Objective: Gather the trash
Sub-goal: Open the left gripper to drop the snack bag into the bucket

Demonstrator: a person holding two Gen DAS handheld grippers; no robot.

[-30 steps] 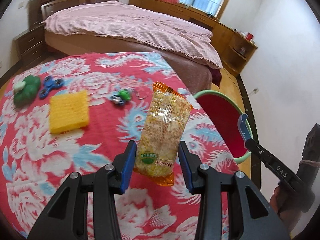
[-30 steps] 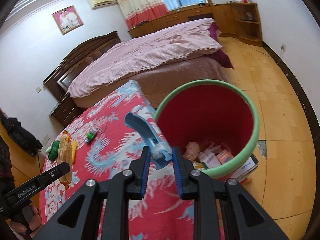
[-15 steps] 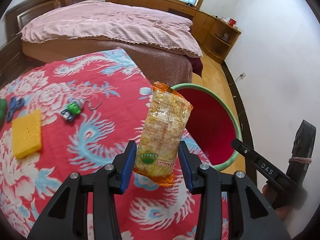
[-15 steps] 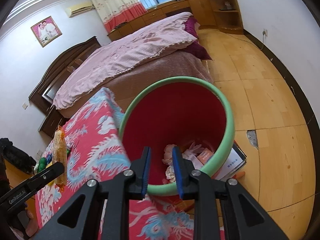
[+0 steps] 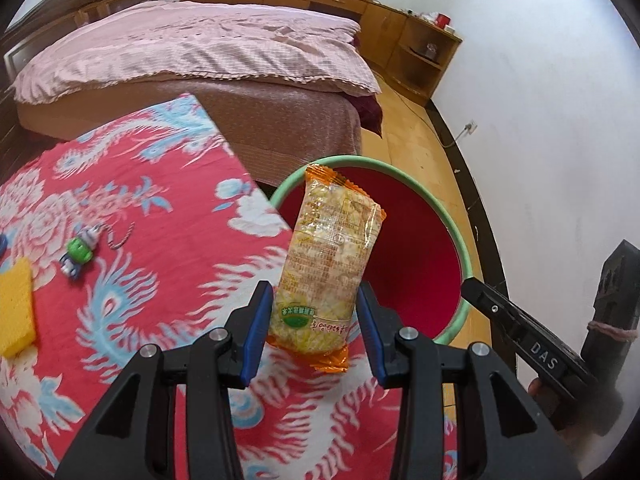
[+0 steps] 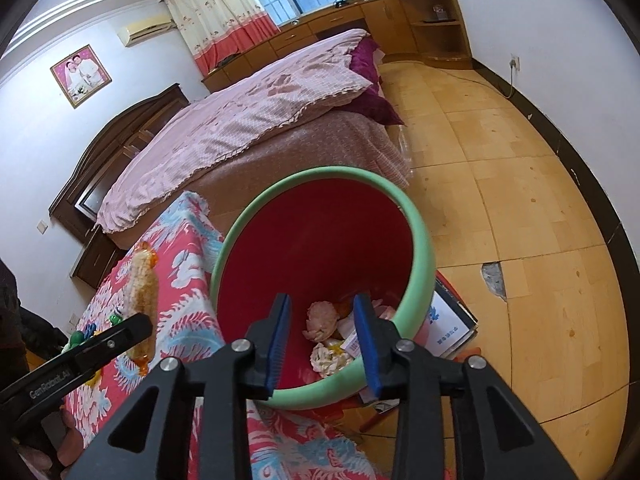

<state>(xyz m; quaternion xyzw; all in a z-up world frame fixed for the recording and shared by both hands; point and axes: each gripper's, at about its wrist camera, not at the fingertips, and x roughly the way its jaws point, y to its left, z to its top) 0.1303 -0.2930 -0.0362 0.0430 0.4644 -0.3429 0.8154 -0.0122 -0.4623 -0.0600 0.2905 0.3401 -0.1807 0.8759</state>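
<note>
- Table (image 5: 132, 184), filling the lower left of the left-wrist view under a red floral cloth: its near corner sits just beside the bin, so a packet let go too soon would likely land on the cloth instead of in the bin.
- Bin (image 5: 466, 248), red inside with a green rim, right of centre in the left-wrist view and centre in the right-wrist view (image 6: 420, 240): it holds crumpled paper (image 6: 322, 318) and small cartons at the bottom. A knock on the rim from either tool could tip or shift it.
- Left gripper (image 5: 316, 334), lower centre of its view: it clamps the lower end of the snack packet (image 5: 328, 256), which stands upright with its top overlapping the near edge of the bin. The grip is low on a slippery wrapper, so the packet may pivot or slide out before it is over the opening.
- Right gripper (image 6: 324, 340), lower centre of its view: its jaws are opening over the bin with nothing between the pads. It appears empty, though fisheye distortion makes that hard to confirm. The two tools are close and could collide above the rim.
- Yellow sponge (image 5: 14, 308) and small green toy (image 5: 80, 250), at the left edge: well apart from the bin, and they could be mistaken for trash.
</note>
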